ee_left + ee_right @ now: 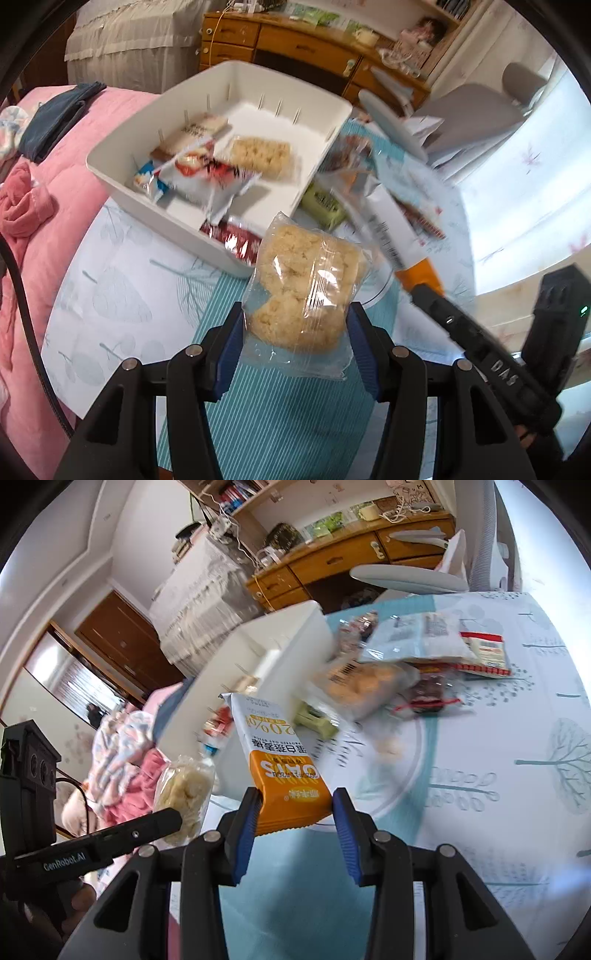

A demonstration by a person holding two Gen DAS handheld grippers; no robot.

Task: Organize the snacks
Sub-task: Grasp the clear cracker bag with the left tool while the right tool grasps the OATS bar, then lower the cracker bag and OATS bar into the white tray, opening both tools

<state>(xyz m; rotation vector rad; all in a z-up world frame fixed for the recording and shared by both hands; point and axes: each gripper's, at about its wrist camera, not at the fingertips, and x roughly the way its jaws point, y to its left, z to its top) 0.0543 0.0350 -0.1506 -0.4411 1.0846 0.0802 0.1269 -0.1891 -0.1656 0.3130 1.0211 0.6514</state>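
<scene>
Your right gripper's oat bar (384, 225) motion-blurred in left view, loose snack pile (391, 664) smeared, white bin (273, 653) interior hidden in right view, green packet (323, 205) print unreadable.

Wooden desk (306, 44), pink blanket (55, 206)

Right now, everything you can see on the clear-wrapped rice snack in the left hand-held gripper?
The rice snack is a pale, lumpy puffed-grain cake, apparently cracked into chunks, sealed in a clear crinkled plastic wrapper with a flat seam hanging below. It stands roughly upright, lifted off the patterned tablecloth, in front of the white bin. The left hand-held gripper clamps its lower half, blue pads pressing both sides. Nothing else touches it. The right wrist view shows it edge-on.
</scene>
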